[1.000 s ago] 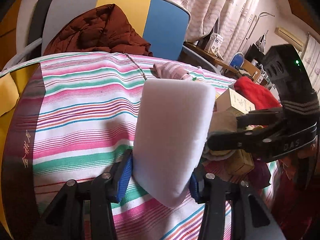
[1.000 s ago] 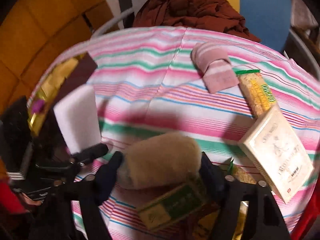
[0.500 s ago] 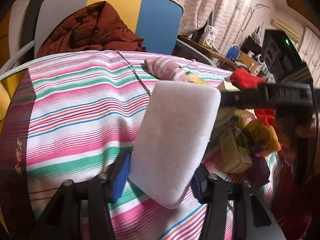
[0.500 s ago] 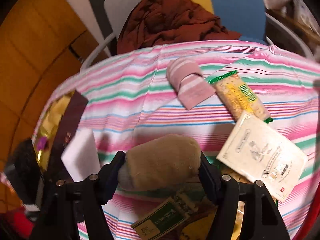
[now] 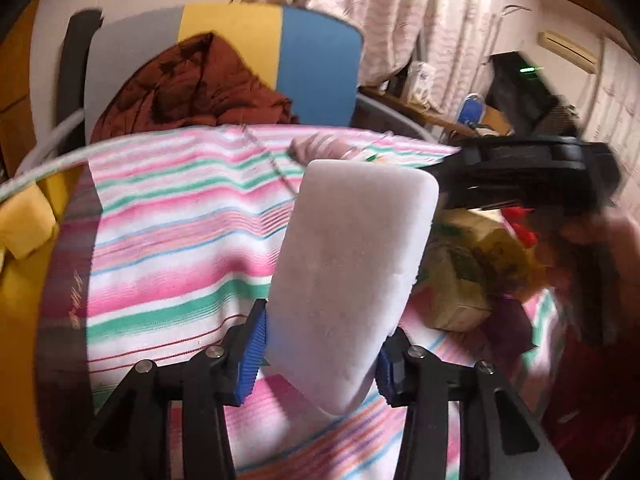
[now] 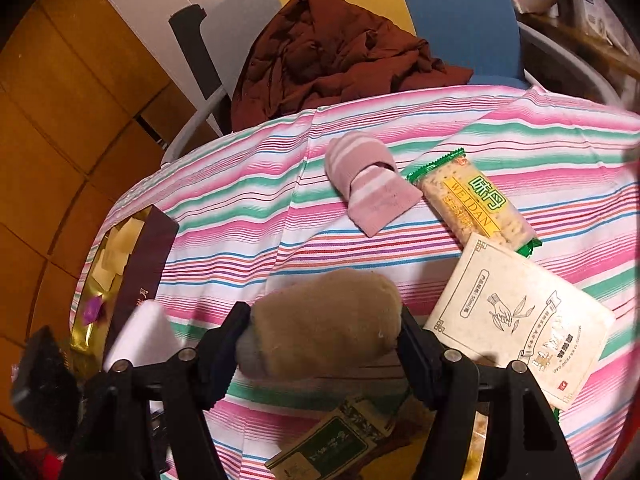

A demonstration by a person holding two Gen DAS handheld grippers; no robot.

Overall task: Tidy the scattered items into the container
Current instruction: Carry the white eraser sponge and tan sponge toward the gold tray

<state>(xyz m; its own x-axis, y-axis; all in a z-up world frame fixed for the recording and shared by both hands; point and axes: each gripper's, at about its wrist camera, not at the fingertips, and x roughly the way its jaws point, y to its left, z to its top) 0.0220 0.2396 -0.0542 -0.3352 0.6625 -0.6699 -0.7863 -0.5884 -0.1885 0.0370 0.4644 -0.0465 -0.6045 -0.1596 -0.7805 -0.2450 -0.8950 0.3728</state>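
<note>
The left hand-held gripper (image 5: 316,350) is closing on 1 white sponge (image 5: 352,276), while the right hand-held gripper (image 6: 322,340) clamps 1 tan sock (image 6: 328,320) above the striped tabletop (image 6: 248,216).

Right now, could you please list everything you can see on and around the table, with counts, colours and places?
white sponge: 1, white, between the left pads, jaws closing
tan plush roll: 1, tan, clamped in the right jaws
striped sock: 1, pink and white, mid-table
cracker packet: 1, green and yellow, beside sock
cream box: 1, right of roll
open box: 1, dark with gold lining, left edge
tablecloth: 1, striped
brown jacket: 1, on chair
left hand-held gripper: 1, black
right hand-held gripper: 1, black
</note>
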